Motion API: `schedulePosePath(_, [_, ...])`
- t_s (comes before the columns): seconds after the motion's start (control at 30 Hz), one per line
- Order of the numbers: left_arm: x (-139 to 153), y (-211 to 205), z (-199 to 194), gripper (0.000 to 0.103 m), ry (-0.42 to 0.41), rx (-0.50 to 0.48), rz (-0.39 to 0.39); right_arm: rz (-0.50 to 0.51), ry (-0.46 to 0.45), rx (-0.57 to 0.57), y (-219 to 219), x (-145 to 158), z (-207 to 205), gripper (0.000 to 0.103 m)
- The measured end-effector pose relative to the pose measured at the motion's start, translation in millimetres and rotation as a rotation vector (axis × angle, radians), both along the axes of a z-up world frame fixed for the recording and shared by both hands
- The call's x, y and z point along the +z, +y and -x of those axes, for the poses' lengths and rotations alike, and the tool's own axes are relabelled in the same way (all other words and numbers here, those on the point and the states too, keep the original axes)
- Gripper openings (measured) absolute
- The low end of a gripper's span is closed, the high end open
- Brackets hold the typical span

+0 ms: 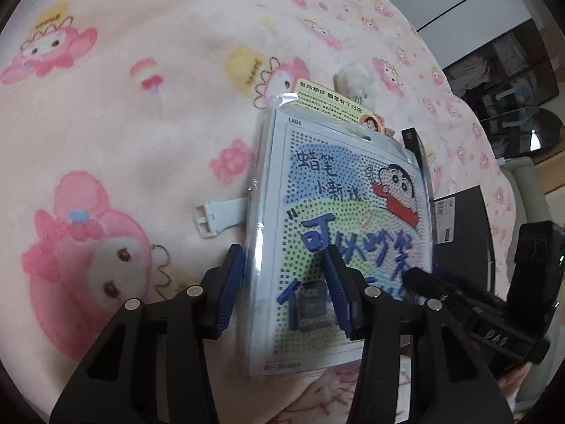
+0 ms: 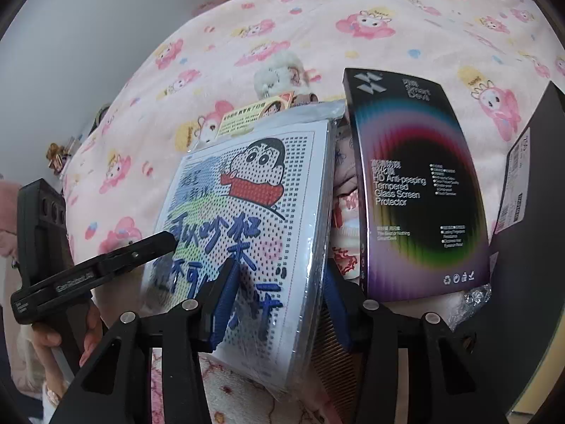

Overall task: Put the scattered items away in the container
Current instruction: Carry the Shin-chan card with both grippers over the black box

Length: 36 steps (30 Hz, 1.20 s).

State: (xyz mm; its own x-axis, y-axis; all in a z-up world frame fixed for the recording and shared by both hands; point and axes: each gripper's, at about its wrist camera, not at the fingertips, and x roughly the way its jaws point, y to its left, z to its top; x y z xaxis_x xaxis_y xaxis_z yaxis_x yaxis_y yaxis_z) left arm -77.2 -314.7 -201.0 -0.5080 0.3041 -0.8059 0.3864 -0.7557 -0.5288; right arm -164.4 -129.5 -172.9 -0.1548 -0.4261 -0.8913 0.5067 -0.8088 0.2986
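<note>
A plastic-wrapped cartoon craft kit [image 1: 353, 212] stands on edge between both grippers. My left gripper [image 1: 286, 289] has its blue pads on either side of the kit's left edge and front. My right gripper [image 2: 279, 300] grips the kit [image 2: 254, 226] at its right edge. A black screen-protector box [image 2: 416, 190] leans just right of the kit. A black container [image 1: 462, 236] lies at the right; it also shows in the right wrist view [image 2: 529, 233]. A white watch strap [image 1: 219, 217] lies on the blanket, partly hidden behind the kit.
A pink cartoon-print blanket [image 1: 123, 123] covers the bed. A small fluffy plush [image 1: 353, 81] and a yellow printed card [image 1: 332, 102] lie beyond the kit. Crinkled plastic wrap [image 2: 476, 296] sits below the screen-protector box. White furniture stands past the bed's far right.
</note>
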Motion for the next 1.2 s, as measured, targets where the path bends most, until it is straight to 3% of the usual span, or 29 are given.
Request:
schedulePosePath(0.07, [14,8,1,0.048,0.005,-0.006,0.057,-0.023,0.036,-0.002,-5,6,-6,0.042])
schedulePosePath(0.2, [49,13,-9,0.048,0.071,-0.027,0.05,0.03,0.087,-0.006,7,41,-13,0.042])
schedulePosePath(0.33, [93,42,-9,0.048,0.146,-0.11,0.112,0.069,0.17,-0.008,32,80,-23,0.041])
schedulePosePath(0.47, [126,89,5,0.048,0.209,-0.212,0.162,0.095,0.219,-0.079,81,108,-30,0.041])
schedulePosePath(0.7, [146,185,48,0.048,0.282,-0.402,0.073,0.065,0.341,-0.23,187,151,-36,0.041])
schedulePosePath(0.77, [144,220,63,0.047,0.281,-0.457,0.048,0.041,0.359,-0.26,213,153,-32,0.041])
schedulePosePath(0.93, [117,291,104,0.047,0.176,-0.57,0.036,-0.021,0.322,-0.341,277,133,-7,0.041])
schedulePosePath(1.2, [88,342,123,0.048,0.052,-0.666,0.159,0.014,0.223,-0.451,328,79,18,0.041])
